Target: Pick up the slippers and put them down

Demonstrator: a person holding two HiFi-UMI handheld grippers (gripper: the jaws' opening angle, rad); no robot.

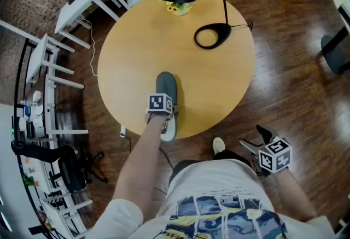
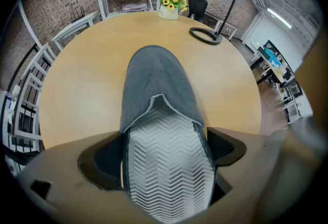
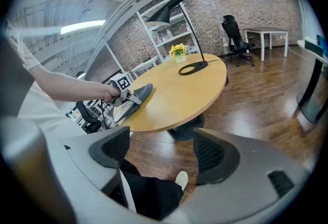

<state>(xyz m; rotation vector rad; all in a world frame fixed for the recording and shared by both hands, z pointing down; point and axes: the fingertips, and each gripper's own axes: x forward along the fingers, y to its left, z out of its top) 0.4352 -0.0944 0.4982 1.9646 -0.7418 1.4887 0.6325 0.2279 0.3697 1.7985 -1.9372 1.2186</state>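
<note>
One grey slipper (image 1: 166,90) with a white zigzag insole (image 2: 166,166) lies on the round wooden table (image 1: 131,57), toe pointing to the far side. Its heel reaches past the table's near edge. My left gripper (image 1: 162,116) is shut on that heel, with one dark jaw on each side of the insole in the left gripper view (image 2: 164,154). My right gripper (image 1: 254,139) hangs off the table at the lower right, above the wooden floor, open with nothing in it (image 3: 161,154). From there the slipper (image 3: 137,95) shows at the table's left rim. No second slipper is in view.
A black desk lamp stands with its ring base (image 1: 213,35) at the table's far right. A pot of yellow flowers (image 1: 179,8) sits at the far edge. White shelving (image 1: 49,68) stands to the left. The person's foot (image 1: 218,145) is under the near edge.
</note>
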